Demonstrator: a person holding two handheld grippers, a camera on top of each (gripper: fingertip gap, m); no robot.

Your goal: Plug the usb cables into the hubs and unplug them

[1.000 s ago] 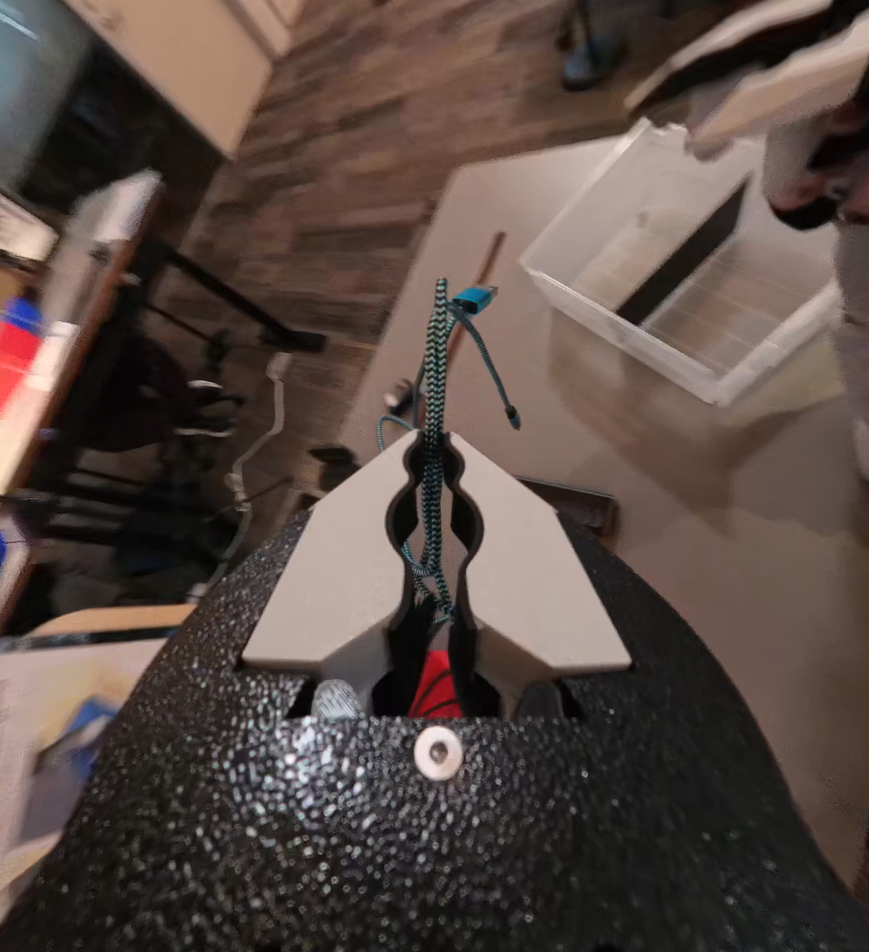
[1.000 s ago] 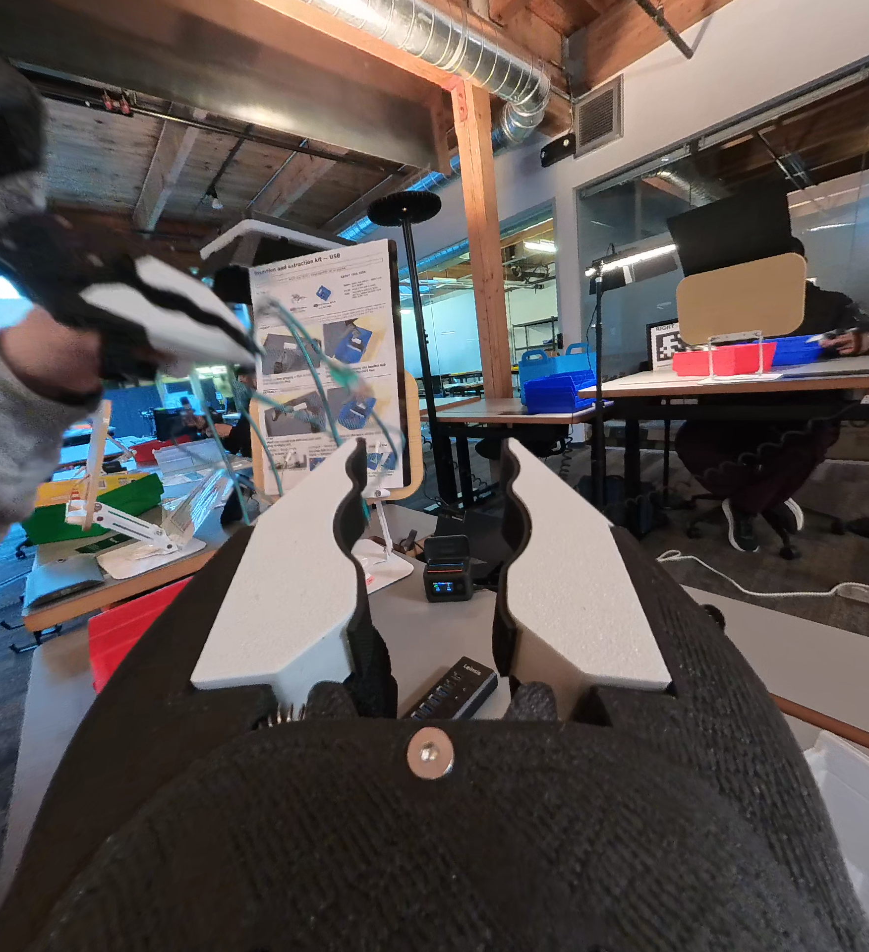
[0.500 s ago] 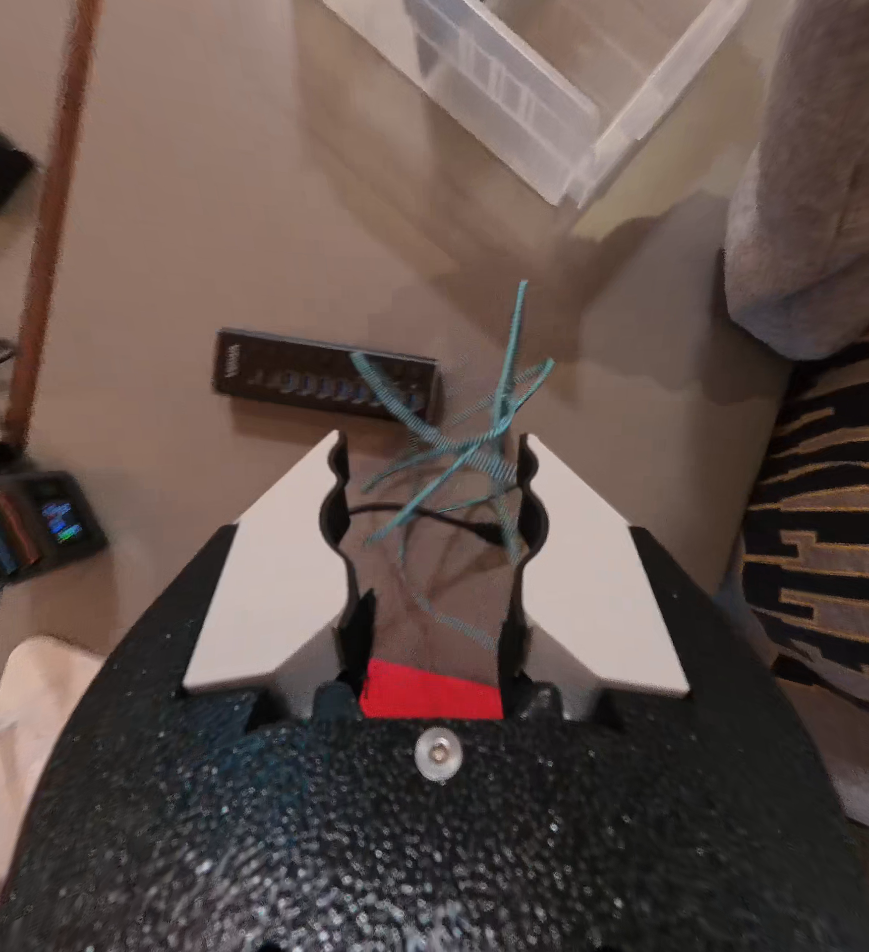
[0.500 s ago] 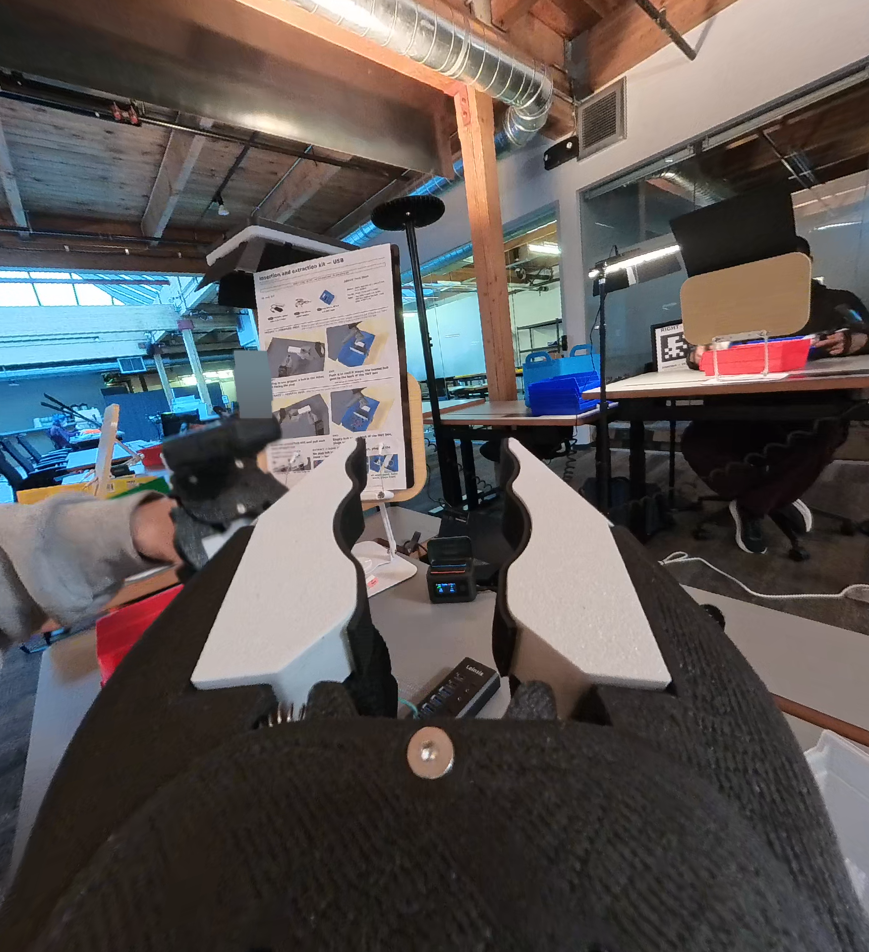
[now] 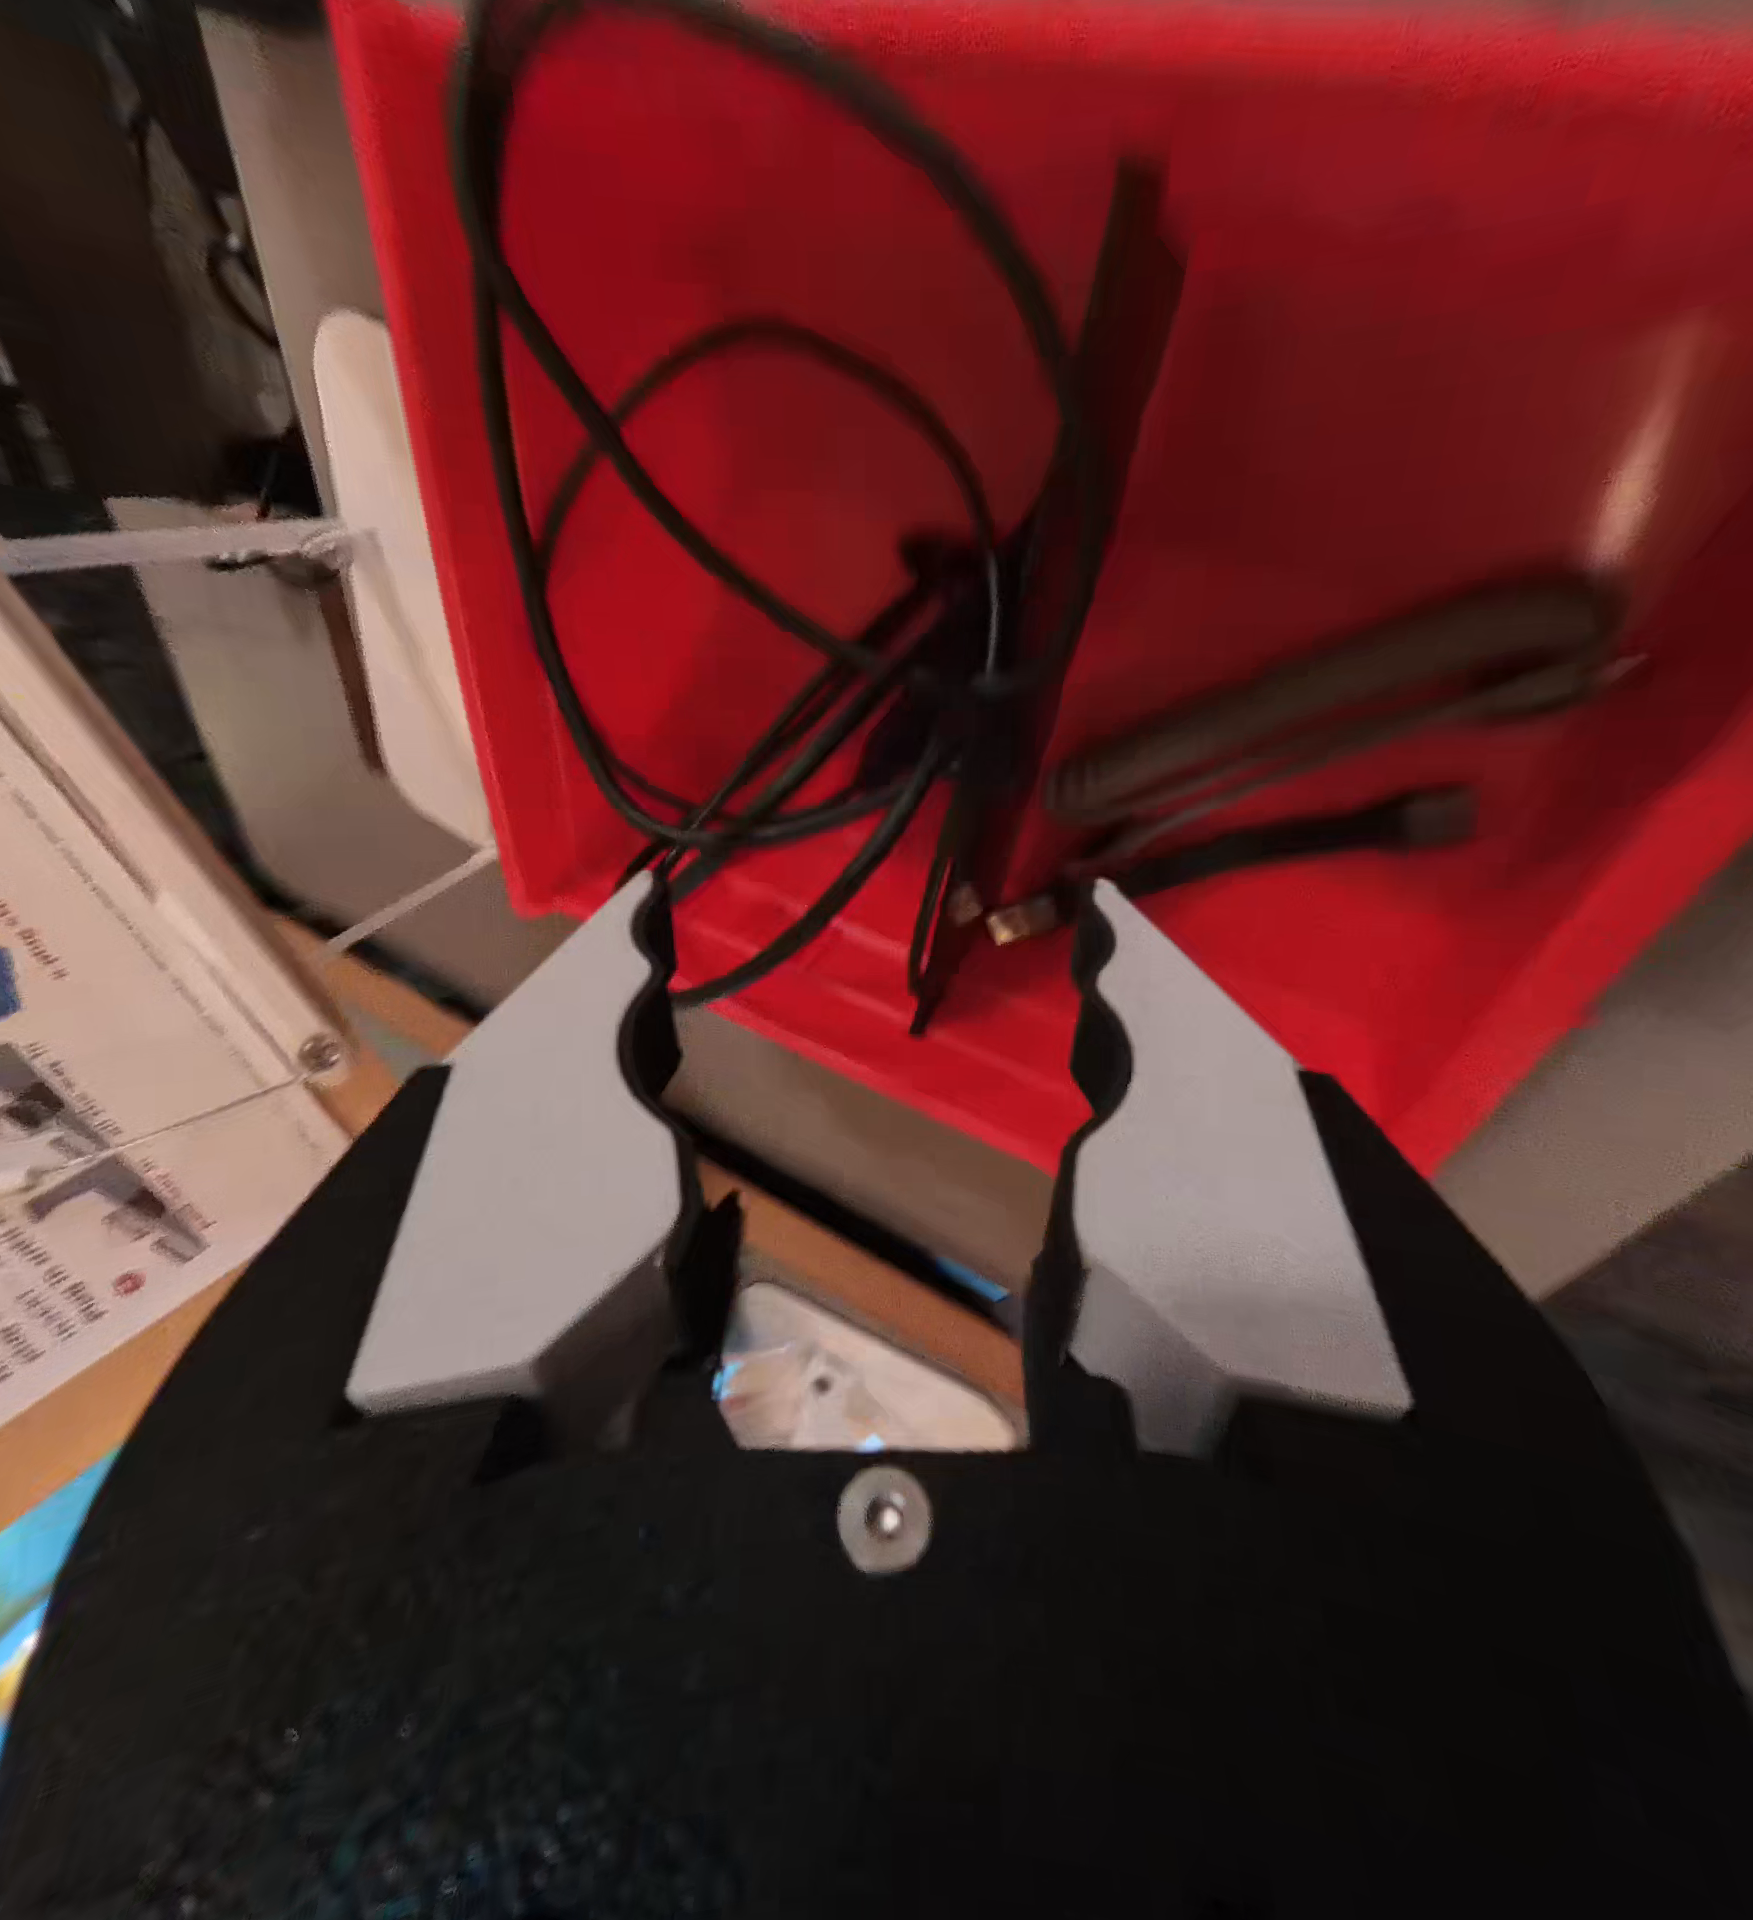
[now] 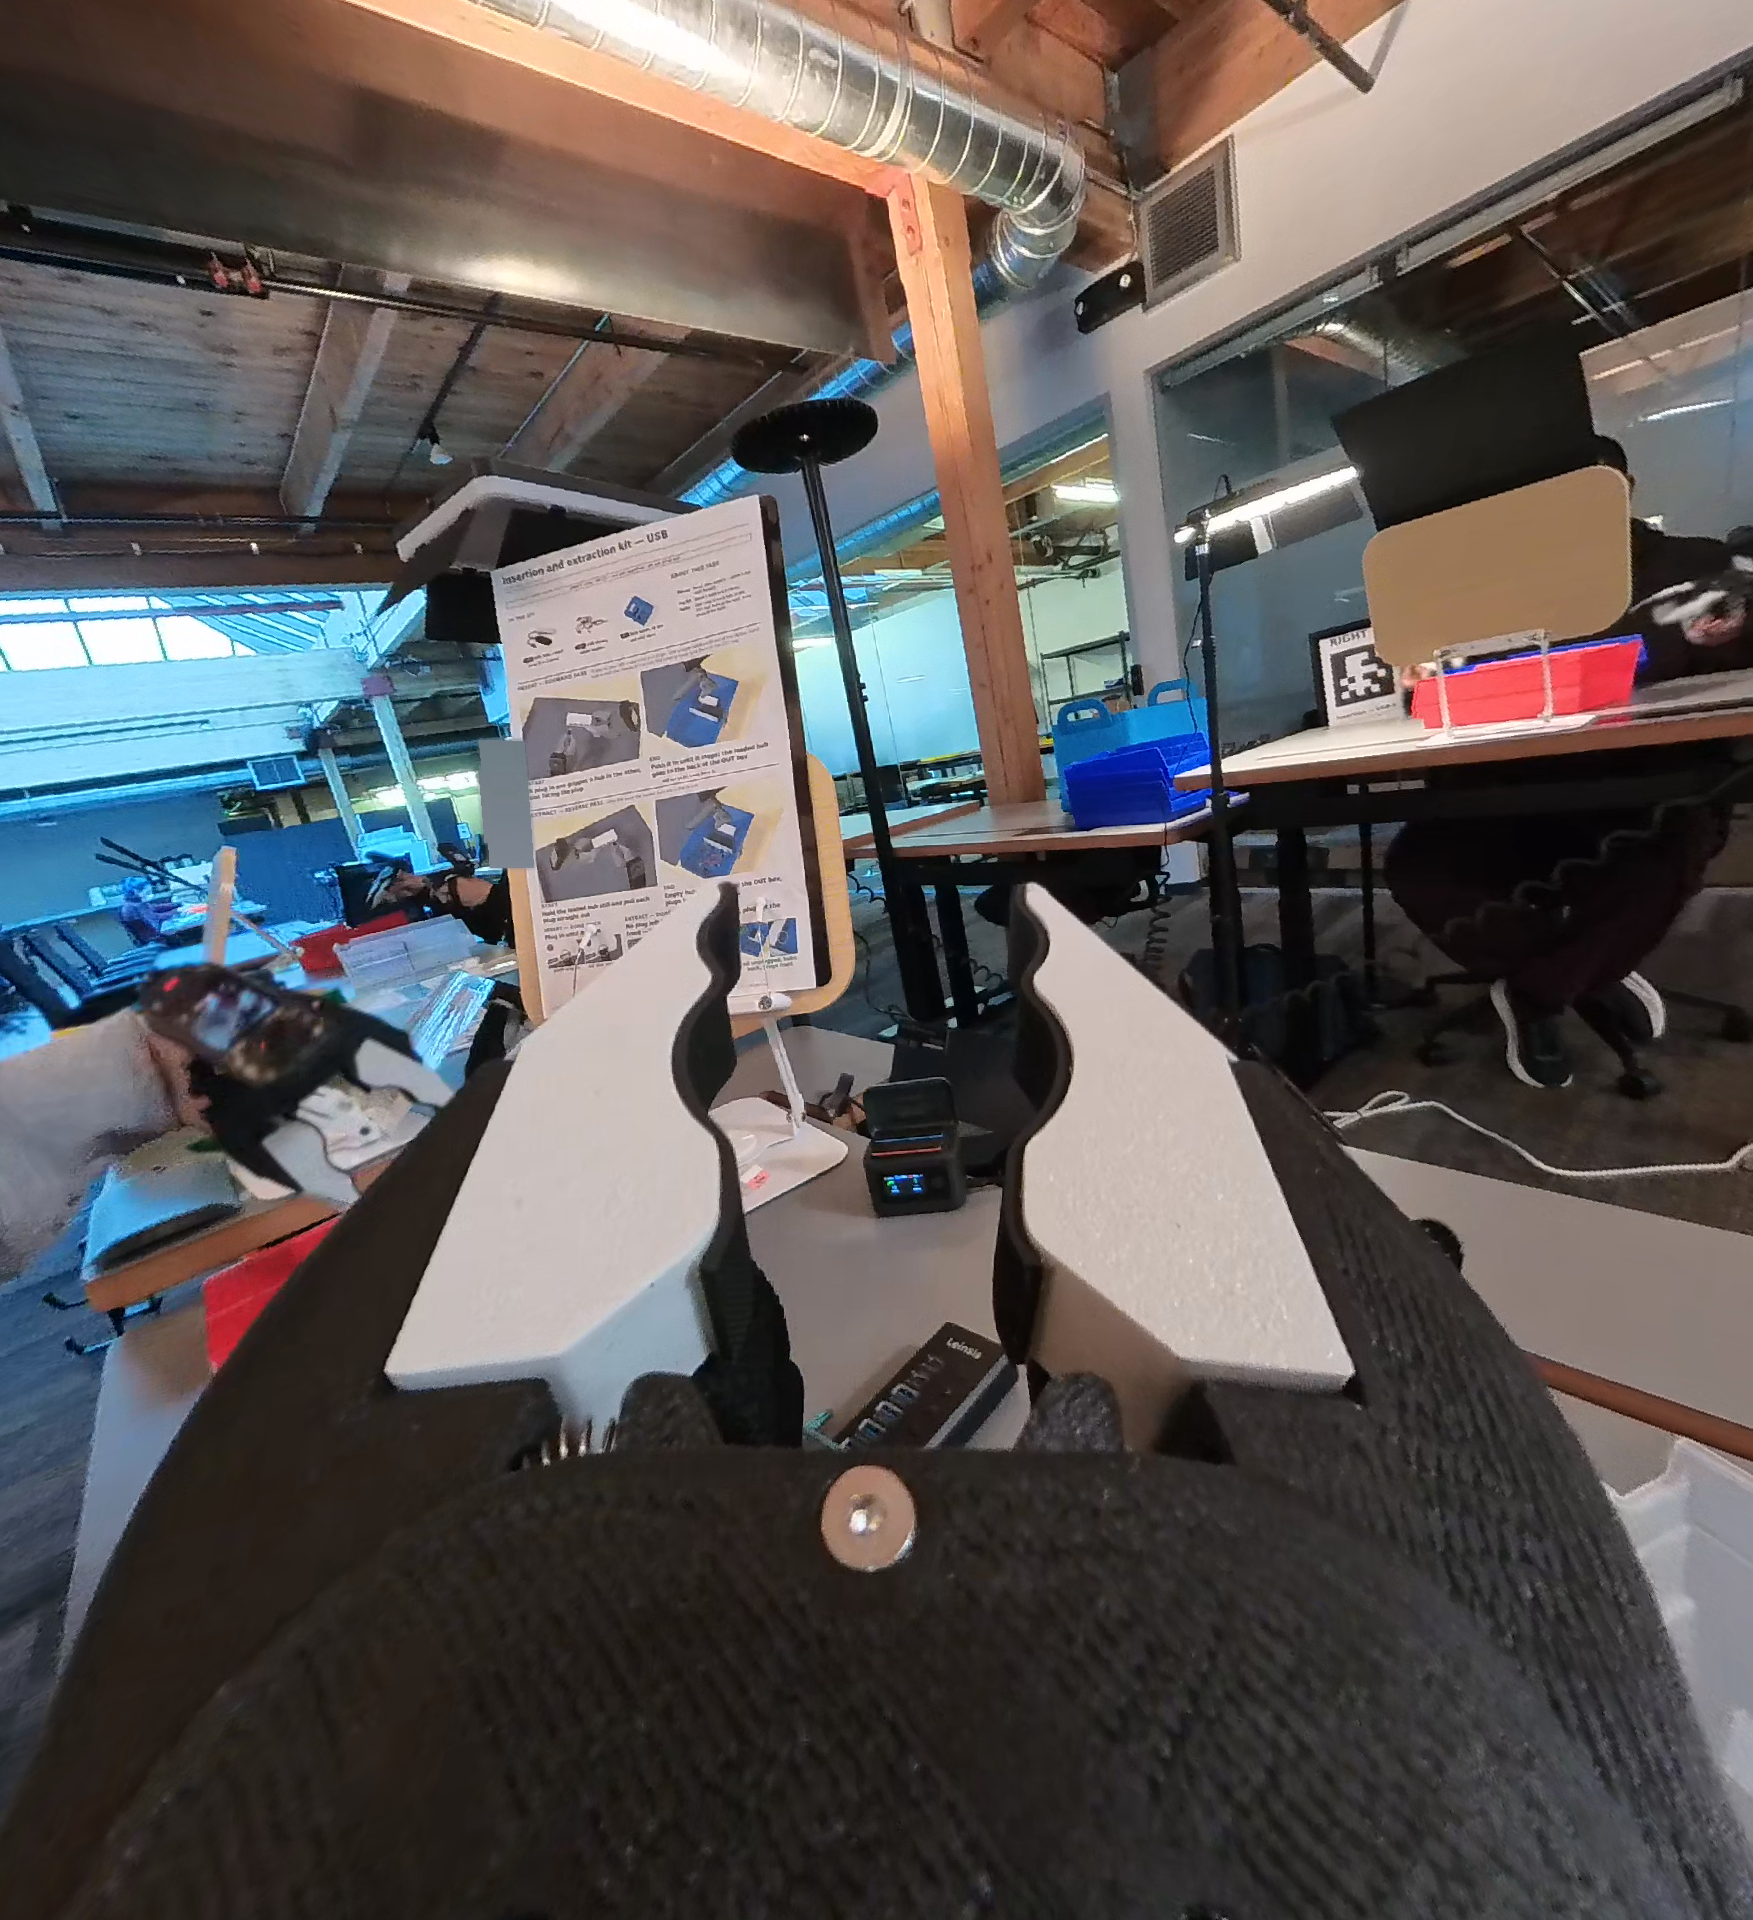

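Note:
My left gripper [image 5: 872, 904] is open and empty, hovering over a red bin [image 5: 1371, 312]. The bin holds tangled black USB cables [image 5: 560, 436], a long thin black hub on edge [image 5: 1090, 499] and a thick grey cable [image 5: 1319, 686]. Two metal plugs [image 5: 1017, 920] lie just in front of my fingertips. My right gripper [image 6: 872, 904] is open and empty above the table. Below it lies a black USB hub [image 6: 929, 1387] with a bit of teal cable [image 6: 818, 1418] beside it. The left gripper [image 6: 363, 1107] shows at the left of the right wrist view.
An instruction sheet on a clear stand [image 6: 654, 748] stands behind the hub, and also shows in the left wrist view [image 5: 51, 1091]. A small black device with a screen [image 6: 913, 1153] sits on the table. A clear plastic bin [image 6: 1734, 1579] is at the lower right. There is about 50 cm between the tips of the two grippers.
My left gripper opened and let the teal braided cable go by the hub, then swung left over the red bin. My right gripper has stayed still and open.

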